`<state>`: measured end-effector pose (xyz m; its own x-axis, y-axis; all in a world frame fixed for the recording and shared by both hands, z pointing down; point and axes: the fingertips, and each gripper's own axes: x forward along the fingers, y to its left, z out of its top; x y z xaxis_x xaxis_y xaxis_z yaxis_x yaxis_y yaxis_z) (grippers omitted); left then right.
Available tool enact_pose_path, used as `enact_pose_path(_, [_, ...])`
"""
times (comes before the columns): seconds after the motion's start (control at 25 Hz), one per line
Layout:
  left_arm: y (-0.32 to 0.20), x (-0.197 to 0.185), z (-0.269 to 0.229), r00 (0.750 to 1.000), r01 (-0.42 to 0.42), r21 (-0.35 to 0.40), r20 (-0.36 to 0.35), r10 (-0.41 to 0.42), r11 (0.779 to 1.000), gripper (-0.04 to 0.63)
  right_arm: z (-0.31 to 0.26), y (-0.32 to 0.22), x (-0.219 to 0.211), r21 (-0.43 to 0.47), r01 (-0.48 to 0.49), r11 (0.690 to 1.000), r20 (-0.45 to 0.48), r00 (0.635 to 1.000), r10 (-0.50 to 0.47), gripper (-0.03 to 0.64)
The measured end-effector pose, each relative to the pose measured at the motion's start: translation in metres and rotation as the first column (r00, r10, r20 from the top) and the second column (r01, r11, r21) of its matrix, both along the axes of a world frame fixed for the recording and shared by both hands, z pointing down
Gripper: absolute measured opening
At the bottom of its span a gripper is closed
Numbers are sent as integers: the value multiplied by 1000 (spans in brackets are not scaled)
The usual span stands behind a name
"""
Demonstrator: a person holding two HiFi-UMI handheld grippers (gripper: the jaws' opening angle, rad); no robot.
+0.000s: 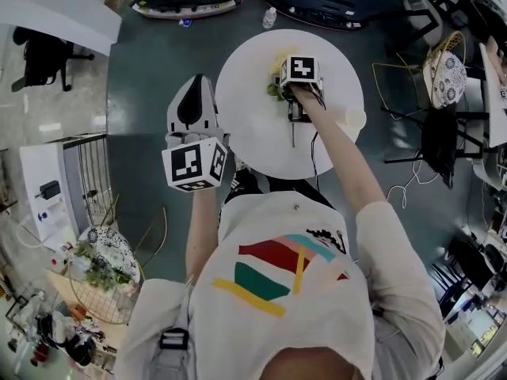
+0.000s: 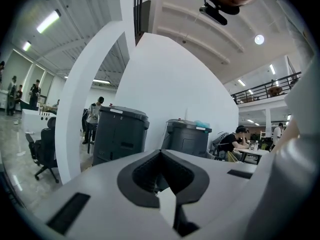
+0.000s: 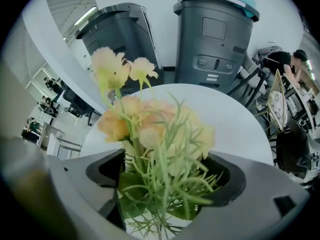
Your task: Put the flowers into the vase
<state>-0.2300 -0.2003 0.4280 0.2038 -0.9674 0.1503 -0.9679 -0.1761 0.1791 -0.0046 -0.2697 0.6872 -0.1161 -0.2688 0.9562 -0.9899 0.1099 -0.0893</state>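
Note:
A bunch of pale orange and yellow flowers (image 3: pixel 155 129) with green leaves and thin grass-like stems fills the right gripper view. My right gripper (image 3: pixel 165 184) is shut on its stems. In the head view that gripper (image 1: pixel 291 85) hangs over the middle of the round white table (image 1: pixel 253 109), with the flowers (image 1: pixel 277 85) showing beside its marker cube. A pale cream vase-like thing (image 1: pixel 354 119) stands at the table's right edge, a hand's width from the gripper. My left gripper (image 1: pixel 192 105) is raised at the table's left side, shut and holding nothing; in its own view the left gripper (image 2: pixel 167 194) faces the room, not the table.
Two dark grey bins (image 3: pixel 215 34) (image 3: pixel 120 34) stand beyond the table's far side. A wire chair with a patterned cushion (image 1: pixel 444 74) is at the right, another (image 1: pixel 107 260) at the lower left. People sit at desks (image 2: pixel 240 139) in the background.

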Motion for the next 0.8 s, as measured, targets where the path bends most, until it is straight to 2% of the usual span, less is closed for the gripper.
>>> enact_pose_path(0.08, [0,1,1,1000,-2,-6,13,2,1000,6,-3,-3,-4,37,16,999,9,1000,-16,458])
enact_pose_path(0.2, [-2,1,2,1000,0,-12,22,0,1000,6,-10,-8,-8,91,15,996,35,999,-18,350])
enact_pose_path(0.48, [-3,1,-7,1000,6,11,27,-6,1000,6,-39,-22,-7,204,-62,977,129,991,35,288])
enact_pose_path(0.6, [-3,6,-15,1000,-4,30,30,3,1000,6,-66,-36,-7,283,-137,949,207,975,79,287])
enact_pose_path(0.8, [-1,19,-35,999,-29,66,46,26,997,6,-132,-57,-5,438,-236,867,335,938,86,284])
